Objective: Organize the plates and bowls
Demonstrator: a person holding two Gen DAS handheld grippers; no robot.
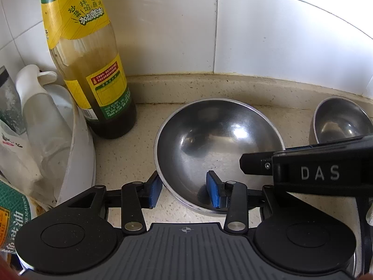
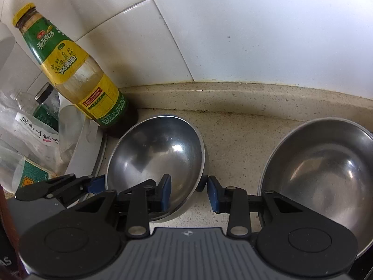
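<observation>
Bowls of bare steel sit on the speckled beige counter (image 1: pixel 121 154), two of them, both upright and empty. The left bowl (image 1: pixel 219 149) stands just right of the sauce bottle (image 1: pixel 91 70), near the raised lip at the foot of the white tile wall (image 1: pixel 279 35). The right bowl (image 2: pixel 326 177) stands apart from it, with a strip of bare counter between them.

The left gripper (image 1: pixel 186 191) is spread open and straddles the near-left rim of the left bowl: one blue pad (image 1: pixel 215 192) hangs inside the bowl, the other sits outside over the counter. Whether either pad touches the steel cannot be told.

The right gripper (image 2: pixel 190 193) is likewise open, astride the near-right rim of the same bowl, its left pad (image 2: pixel 165 191) inside and its right pad outside, in the gap between the bowls. Contact there is also unclear. In the left wrist view its black body crosses in from the right, over the bowl.

Left of the bottle, a white bin (image 1: pixel 79 154) holds plastic bags and packets.
</observation>
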